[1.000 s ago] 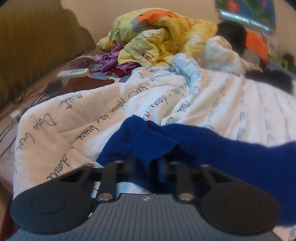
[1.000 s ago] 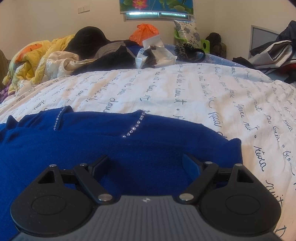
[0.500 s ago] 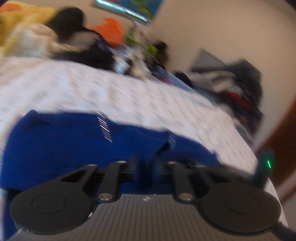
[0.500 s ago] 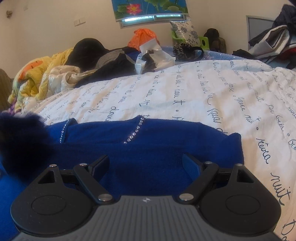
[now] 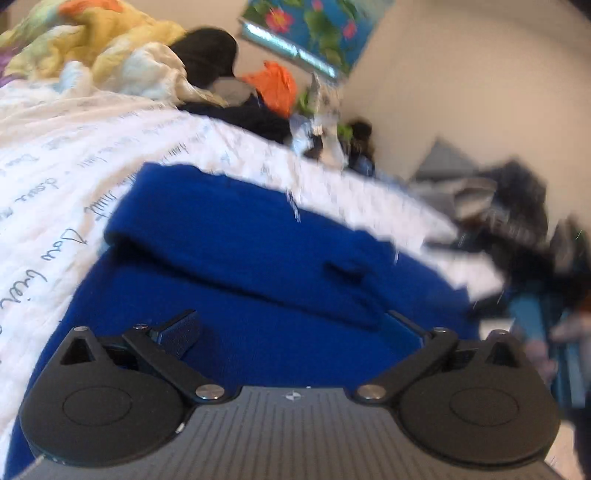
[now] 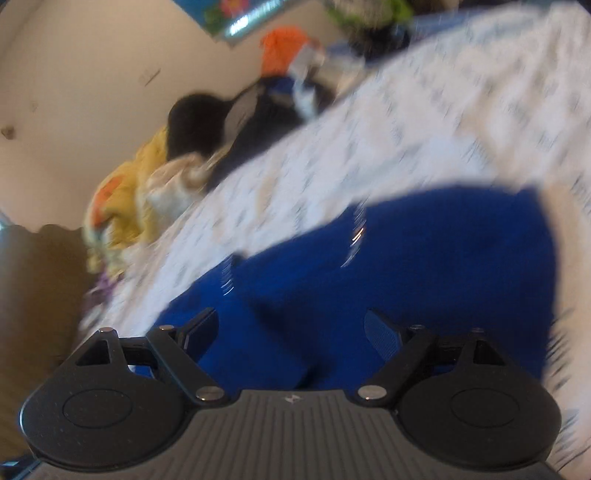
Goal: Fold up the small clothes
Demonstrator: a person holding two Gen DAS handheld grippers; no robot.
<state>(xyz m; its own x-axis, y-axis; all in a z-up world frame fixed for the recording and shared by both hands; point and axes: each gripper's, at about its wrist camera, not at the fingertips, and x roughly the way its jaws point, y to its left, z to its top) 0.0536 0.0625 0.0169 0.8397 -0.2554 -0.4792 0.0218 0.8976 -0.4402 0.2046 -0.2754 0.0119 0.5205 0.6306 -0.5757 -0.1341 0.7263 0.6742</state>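
The royal-blue knitted garment with a short line of rhinestones (image 5: pixel 258 266) lies on the white quilted bedspread printed with dark handwriting (image 5: pixel 51 192). In the left wrist view it fills the frame from 6 o'clock up to the centre, and one part is folded over the rest, its rolled edge running from 9 o'clock down toward 4 o'clock.

The left hand-held gripper (image 5: pixel 295 328) hangs low over this cloth at 6 o'clock. Its jaws are opening and already stand wide apart; blue fabric lies beneath and between them, but neither pad presses on it.

In the right wrist view, tilted and blurred, the same garment (image 6: pixel 424 266) spreads from 6 o'clock toward 3 o'clock, with the rhinestone line glinting near the centre. The right hand-held gripper (image 6: pixel 291 332) sits at 6 o'clock with its jaws spread wide over the blue cloth, gripping nothing.

At 11 o'clock in the left view a crumpled yellow blanket with orange patches (image 5: pixel 99 40) is heaped at the far side of the bed, with a black rounded bundle (image 5: pixel 207 51) and an orange plastic bag (image 5: pixel 275 86) near 12 o'clock. A blue floral picture (image 5: pixel 314 29) hangs on the wall above them.
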